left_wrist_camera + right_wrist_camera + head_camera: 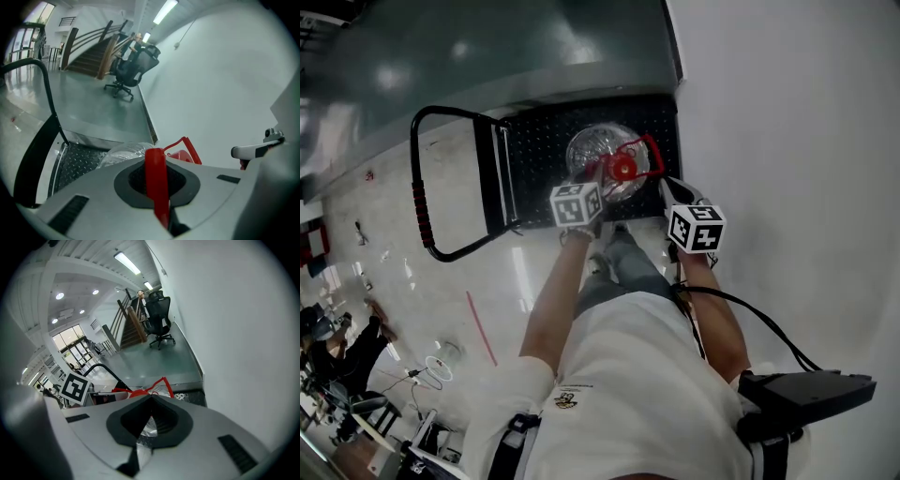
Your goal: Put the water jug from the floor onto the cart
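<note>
Left arm [551, 305] angled down, left claw [155, 154] clamping jug handle [157, 192]

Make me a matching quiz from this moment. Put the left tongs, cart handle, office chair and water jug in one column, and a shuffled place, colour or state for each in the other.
Column one:
1. left tongs
2. cart handle
3. office chair
4. water jug

Column two:
A. beside the staircase
B. clear body with a red cap
C. shut on the jug's red handle
D. black loop with red grips

Pairs: 1-C, 2-D, 3-A, 4-B
</note>
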`<state>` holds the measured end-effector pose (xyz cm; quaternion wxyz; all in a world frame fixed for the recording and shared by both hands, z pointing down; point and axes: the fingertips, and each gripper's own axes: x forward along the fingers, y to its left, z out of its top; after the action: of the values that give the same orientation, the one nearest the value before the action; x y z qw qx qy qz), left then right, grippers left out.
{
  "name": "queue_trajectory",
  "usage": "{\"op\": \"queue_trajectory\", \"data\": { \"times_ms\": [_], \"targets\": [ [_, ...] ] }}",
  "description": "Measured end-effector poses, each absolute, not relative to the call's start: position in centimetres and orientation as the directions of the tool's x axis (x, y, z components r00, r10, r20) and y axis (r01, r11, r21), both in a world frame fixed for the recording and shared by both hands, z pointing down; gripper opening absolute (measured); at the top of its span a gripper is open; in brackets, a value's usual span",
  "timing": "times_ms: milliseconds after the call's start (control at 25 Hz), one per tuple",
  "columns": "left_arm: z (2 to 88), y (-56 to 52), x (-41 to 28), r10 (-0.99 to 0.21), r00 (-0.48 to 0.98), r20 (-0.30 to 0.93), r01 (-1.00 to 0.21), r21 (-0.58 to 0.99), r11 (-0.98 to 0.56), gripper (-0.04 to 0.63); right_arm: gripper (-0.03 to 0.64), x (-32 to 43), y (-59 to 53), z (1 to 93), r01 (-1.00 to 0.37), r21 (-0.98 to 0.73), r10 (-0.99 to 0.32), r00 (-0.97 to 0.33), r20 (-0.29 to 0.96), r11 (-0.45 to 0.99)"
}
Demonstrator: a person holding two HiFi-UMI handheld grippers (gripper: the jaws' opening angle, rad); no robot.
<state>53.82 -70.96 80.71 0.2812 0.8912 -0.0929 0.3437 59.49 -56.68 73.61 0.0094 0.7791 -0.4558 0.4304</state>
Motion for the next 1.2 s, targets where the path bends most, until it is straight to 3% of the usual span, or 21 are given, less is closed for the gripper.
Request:
{"op": "queue_trajectory", "data": {
  "times_ms": [800,1200],
  "targets": [
    [88.7,-73.9,54.7,0.013,0.726,0.688,-0.415,0.453,-0.789,0.003,0.015,60.4,-57.6,78.3,-0.73,-0.379,-0.677,0.154,0.719,-0.569],
    [89.2,-77.8,52.7,-0.058,0.672,0.738,-0.468,0.363,-0.806,0.005,0.015,60.5,-58.9,78.5,-0.745,-0.388,-0.686,0.125,0.717,-0.542]
  ]
}}
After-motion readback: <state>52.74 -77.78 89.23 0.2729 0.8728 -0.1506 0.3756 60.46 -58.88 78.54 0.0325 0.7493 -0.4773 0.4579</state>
